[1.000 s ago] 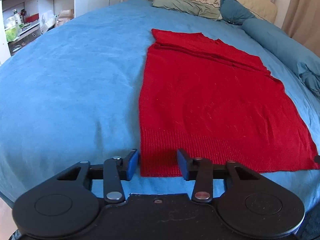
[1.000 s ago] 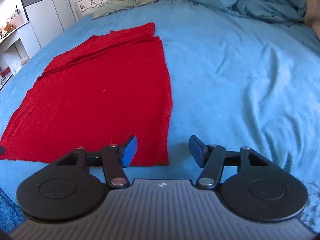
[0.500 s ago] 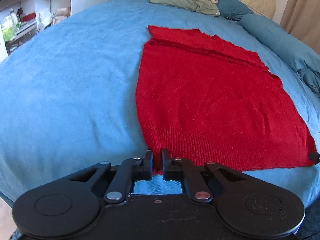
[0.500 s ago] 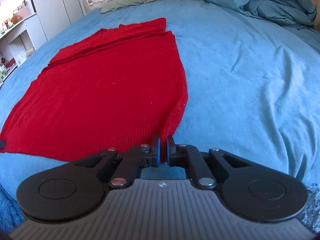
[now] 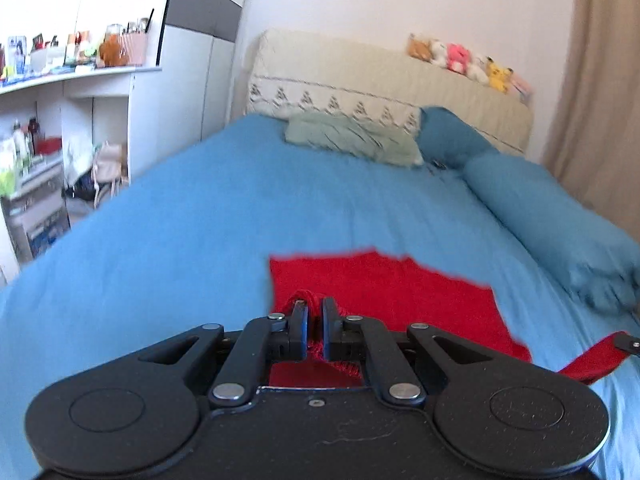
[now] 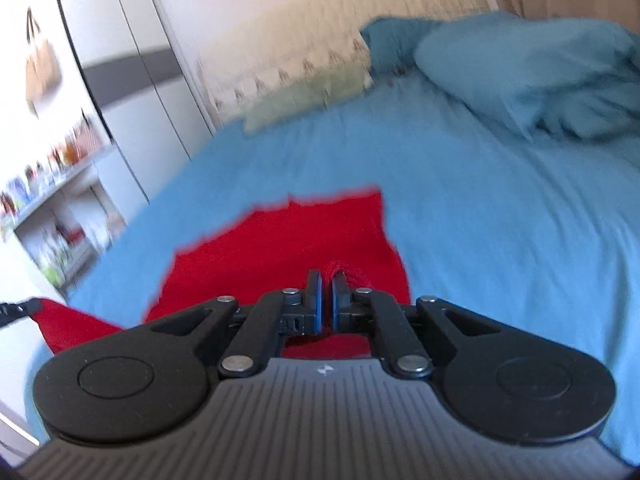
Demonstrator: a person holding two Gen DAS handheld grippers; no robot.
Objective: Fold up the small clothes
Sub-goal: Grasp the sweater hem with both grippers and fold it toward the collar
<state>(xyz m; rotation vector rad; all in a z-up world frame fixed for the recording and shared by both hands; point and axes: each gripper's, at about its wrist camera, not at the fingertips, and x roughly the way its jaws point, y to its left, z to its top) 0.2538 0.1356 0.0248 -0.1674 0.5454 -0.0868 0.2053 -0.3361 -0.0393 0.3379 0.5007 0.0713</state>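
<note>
A red knit garment lies on the blue bed; it also shows in the right wrist view. My left gripper is shut on the garment's hem at its left corner and holds it raised. My right gripper is shut on the hem at the right corner, also raised. The lifted hem hangs between them; the right gripper's tip with red cloth shows at the left view's right edge. The garment's near part is hidden under the grippers.
The blue bed sheet spreads all around. A green pillow and a cream headboard stand at the far end. A rolled blue duvet lies along the right. White shelves stand left of the bed.
Both grippers closed on the hem corners, then lifted them up and forward. Both views now tilt upward, and less of the garment shows ahead.
</note>
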